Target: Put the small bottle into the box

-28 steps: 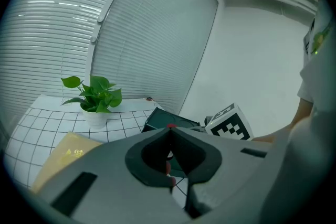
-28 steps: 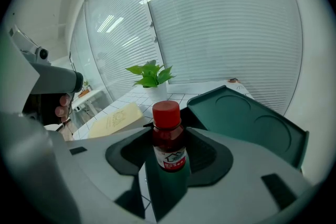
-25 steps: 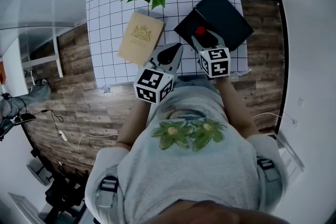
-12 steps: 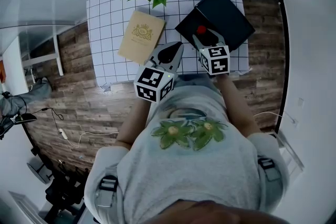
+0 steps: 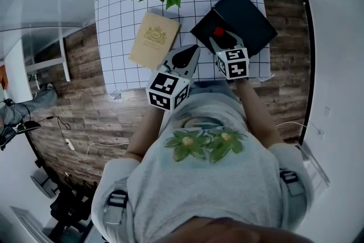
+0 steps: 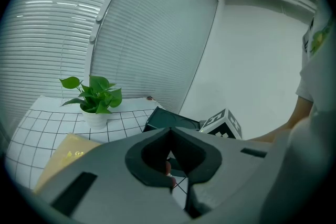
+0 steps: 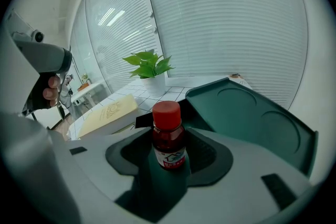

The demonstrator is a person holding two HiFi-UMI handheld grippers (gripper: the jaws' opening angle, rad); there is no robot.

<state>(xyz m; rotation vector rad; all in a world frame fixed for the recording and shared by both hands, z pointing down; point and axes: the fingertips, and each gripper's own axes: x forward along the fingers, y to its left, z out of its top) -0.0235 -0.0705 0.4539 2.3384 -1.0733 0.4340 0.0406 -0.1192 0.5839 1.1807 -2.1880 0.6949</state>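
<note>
The right hand-held gripper (image 7: 169, 150) is clamping the bottle (image 7: 168, 135) upright at the near edge of the open box (image 5: 245, 15). The bottle seems not yet inside, so lowering and release are left. The left hand-held gripper (image 6: 171, 136) is idling nearby, jaws together, empty.

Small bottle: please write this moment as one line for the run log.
right gripper: shut on small bottle, upright | position: at near side of open box | left gripper: shut, empty | bottle not yet released
</note>
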